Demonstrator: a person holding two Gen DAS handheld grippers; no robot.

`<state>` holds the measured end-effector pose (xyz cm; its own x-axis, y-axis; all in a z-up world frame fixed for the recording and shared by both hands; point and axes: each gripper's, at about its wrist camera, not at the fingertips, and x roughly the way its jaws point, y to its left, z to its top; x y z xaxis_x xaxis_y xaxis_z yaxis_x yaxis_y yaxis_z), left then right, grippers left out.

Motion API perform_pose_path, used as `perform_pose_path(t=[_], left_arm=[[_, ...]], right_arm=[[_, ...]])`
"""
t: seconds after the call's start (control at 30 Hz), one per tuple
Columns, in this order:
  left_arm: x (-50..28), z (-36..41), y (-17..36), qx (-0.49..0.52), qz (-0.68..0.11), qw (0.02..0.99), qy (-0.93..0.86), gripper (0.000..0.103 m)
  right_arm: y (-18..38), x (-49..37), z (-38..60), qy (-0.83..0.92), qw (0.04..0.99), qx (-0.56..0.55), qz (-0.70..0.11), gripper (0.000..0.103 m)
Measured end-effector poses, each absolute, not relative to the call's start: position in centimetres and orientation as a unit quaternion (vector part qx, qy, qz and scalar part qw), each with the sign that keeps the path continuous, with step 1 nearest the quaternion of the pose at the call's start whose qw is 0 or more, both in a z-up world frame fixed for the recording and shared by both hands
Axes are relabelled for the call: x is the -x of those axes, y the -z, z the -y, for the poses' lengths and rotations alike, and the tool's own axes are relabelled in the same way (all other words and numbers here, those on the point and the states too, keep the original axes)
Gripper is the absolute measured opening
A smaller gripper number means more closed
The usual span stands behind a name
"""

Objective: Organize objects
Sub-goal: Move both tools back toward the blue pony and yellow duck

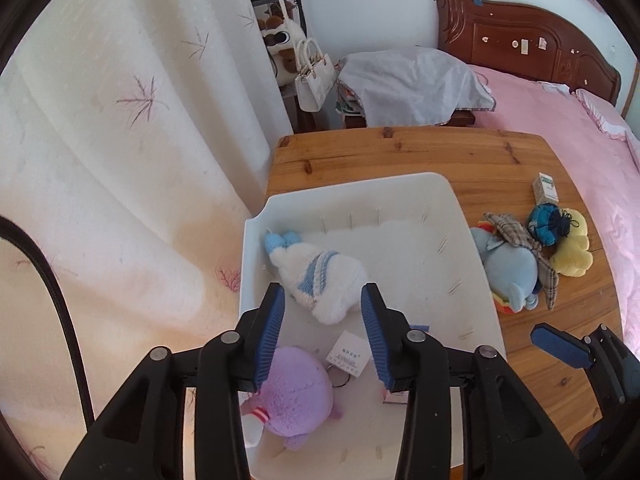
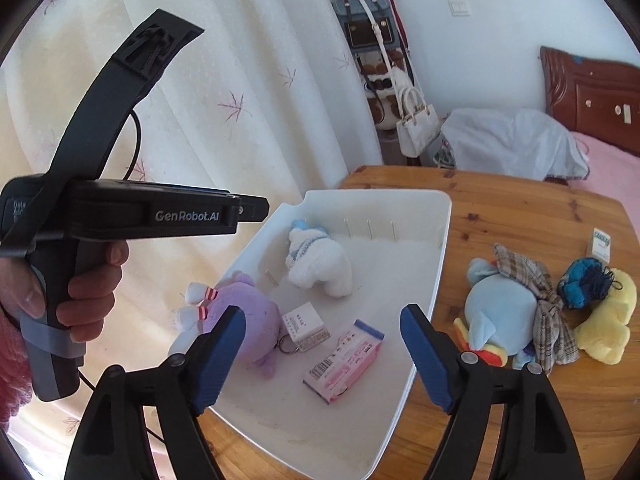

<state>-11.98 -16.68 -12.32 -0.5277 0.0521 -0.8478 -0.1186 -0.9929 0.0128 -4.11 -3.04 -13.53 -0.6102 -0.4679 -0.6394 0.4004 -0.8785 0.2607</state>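
Observation:
A white tray (image 1: 472, 240) (image 2: 436, 280) sits on a wooden table (image 1: 400, 152) (image 2: 520, 208). In it lie a white-and-blue plush (image 1: 316, 276) (image 2: 318, 264), a purple plush (image 1: 292, 396) (image 2: 248, 316), a small white box (image 1: 347, 356) (image 2: 306, 326) and a pink box (image 2: 344, 360). Right of the tray lie a blue plush (image 1: 508, 268) (image 2: 496, 312), a plaid cloth (image 2: 536, 292), a blue ball (image 1: 546, 224) (image 2: 584, 284), a yellow plush (image 1: 572, 252) (image 2: 612, 320) and a small green-white box (image 1: 546, 188) (image 2: 600, 242). My left gripper (image 1: 322, 332) is open and empty above the tray. My right gripper (image 2: 322, 354) is open and empty over the pink box.
A curtain (image 1: 120, 120) hangs left of the table. A pink bed (image 1: 560, 120) with a wooden headboard lies beyond. Handbags (image 1: 314, 76) hang on a rack near a grey-covered pile (image 1: 416, 84). The right gripper's finger (image 1: 560, 344) shows at the left view's lower right.

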Motion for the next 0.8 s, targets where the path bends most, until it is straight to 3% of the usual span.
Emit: perform_pose_path(t=[0.43, 0.8], left_arm=[[14.9, 12.3, 7.9, 0.437, -0.040, 0.087, -0.895, 0.069], [16.8, 5.9, 7.8, 0.453, -0.082, 0.128, -0.878, 0.070]], right_arm=[[12.0, 3.7, -1.0, 0.929, 0.160, -0.327, 0.067, 0.082], [11.8, 3.7, -5.7, 0.947, 0.126, -0.283, 0.091, 0.085]])
